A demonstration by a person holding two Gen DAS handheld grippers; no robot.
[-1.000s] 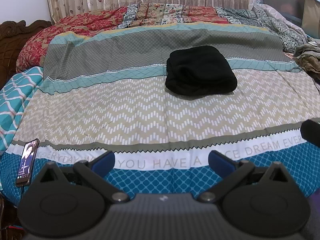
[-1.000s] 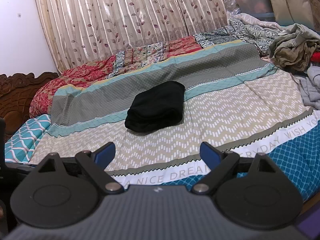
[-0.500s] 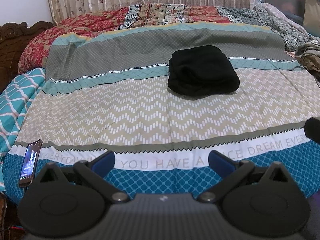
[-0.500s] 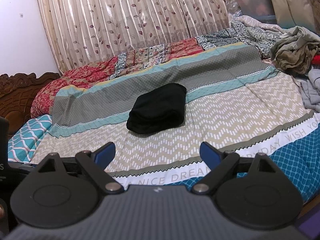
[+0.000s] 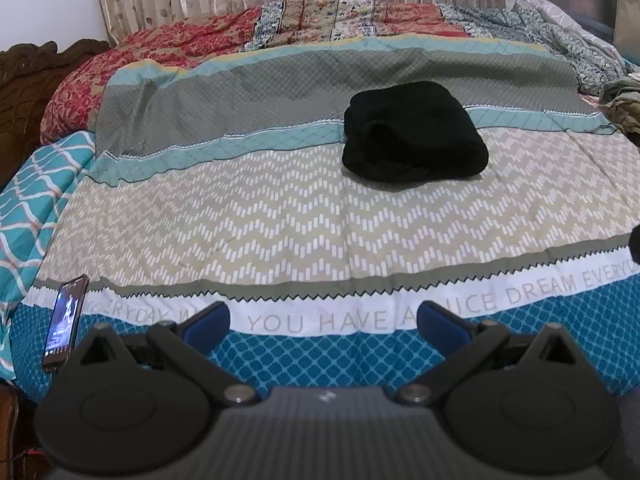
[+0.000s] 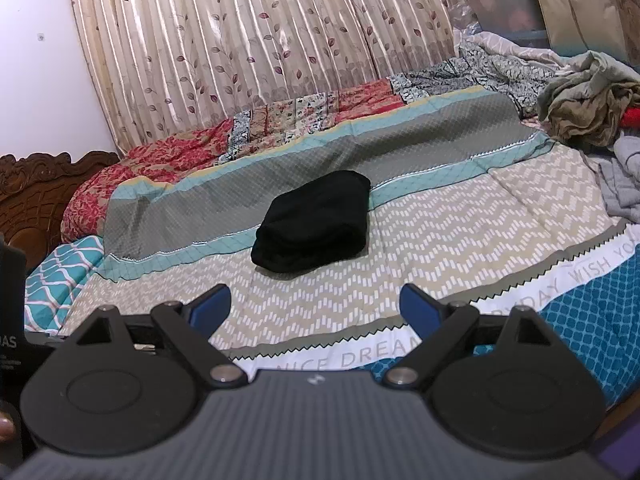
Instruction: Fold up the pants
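Both the left hand-held gripper (image 5: 324, 320) and right hand-held gripper (image 6: 316, 304) hang agape and empty; the black pants (image 5: 414, 138), a soft, limp folded bundle on the bed (image 5: 280, 216), look best pinched at an outer edge.

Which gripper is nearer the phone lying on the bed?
Left. The left gripper hangs open over the bed's near edge, with the phone just off its left finger. The right gripper, also open, shows no phone in its view.

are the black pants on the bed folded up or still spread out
Folded. The black pants lie as a compact, stacked bundle on the bedspread, with layered edges along the near side; no legs trail out. Both grippers are open and away from them.
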